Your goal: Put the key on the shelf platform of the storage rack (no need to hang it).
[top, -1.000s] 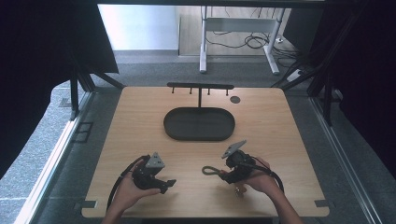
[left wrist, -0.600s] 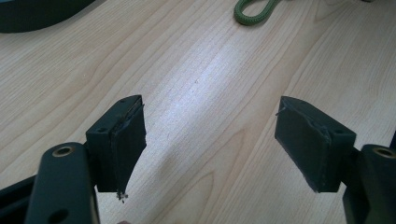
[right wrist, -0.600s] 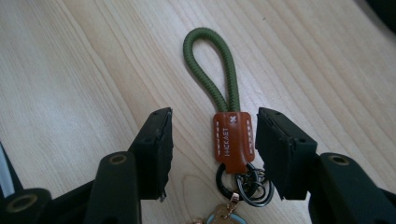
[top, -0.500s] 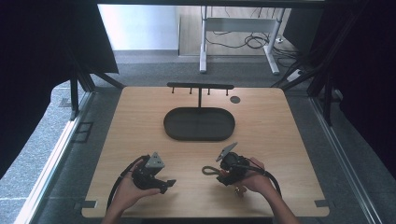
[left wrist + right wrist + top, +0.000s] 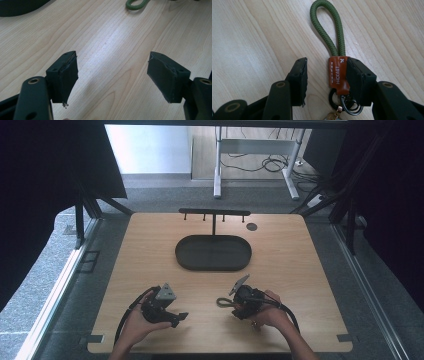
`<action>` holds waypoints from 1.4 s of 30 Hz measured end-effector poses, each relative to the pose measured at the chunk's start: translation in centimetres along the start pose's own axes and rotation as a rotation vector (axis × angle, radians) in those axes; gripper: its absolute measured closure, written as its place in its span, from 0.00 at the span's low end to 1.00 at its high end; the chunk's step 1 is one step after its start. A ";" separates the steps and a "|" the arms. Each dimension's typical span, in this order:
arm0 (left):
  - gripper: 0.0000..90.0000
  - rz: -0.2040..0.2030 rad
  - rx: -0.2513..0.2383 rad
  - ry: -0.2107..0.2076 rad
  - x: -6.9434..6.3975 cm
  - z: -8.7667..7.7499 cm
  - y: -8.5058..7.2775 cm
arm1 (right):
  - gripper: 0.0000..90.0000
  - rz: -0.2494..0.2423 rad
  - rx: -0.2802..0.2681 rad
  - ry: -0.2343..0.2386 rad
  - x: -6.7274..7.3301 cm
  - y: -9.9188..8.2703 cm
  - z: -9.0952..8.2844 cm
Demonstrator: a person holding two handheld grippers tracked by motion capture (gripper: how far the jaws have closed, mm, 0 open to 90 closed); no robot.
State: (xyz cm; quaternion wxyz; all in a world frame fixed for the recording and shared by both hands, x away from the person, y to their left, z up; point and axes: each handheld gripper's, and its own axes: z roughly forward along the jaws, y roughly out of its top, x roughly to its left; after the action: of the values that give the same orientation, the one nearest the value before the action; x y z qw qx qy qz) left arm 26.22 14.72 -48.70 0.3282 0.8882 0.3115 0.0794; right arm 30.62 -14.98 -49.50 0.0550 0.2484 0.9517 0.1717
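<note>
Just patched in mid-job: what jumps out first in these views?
The green rope keychain with its brown leather tab lies on the wooden table, between the open jaws of the right hand-held gripper, one jaw against the tab. Farther back, mid-table, sits a dark oval tray with a black hook rack behind it. The left hand-held gripper is open over bare wood.
</note>
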 end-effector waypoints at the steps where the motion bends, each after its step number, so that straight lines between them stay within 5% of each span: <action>1: 0.28 0.000 -0.001 0.000 0.0 0.0 0.0 | 0.58 0.002 0.000 -0.005 0.0 0.0 0.1; 22: 0.28 0.004 0.007 -0.004 -0.1 0.2 0.0 | 0.68 0.006 0.048 -0.026 -1.3 0.1 0.9; 35: 0.28 0.009 0.010 -0.003 0.0 0.2 0.0 | 0.73 0.013 0.039 -0.007 -1.5 0.0 0.9; 42: 0.28 0.001 0.007 0.001 0.1 0.1 0.0 | 0.74 0.026 -0.014 -0.002 -1.9 -0.2 -0.9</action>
State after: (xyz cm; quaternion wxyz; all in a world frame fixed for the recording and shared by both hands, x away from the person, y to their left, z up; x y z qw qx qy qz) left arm 26.29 14.73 -48.81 0.3251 0.8895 0.3112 0.0789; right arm 32.00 -16.27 -48.72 0.0554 0.2604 0.9472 0.1787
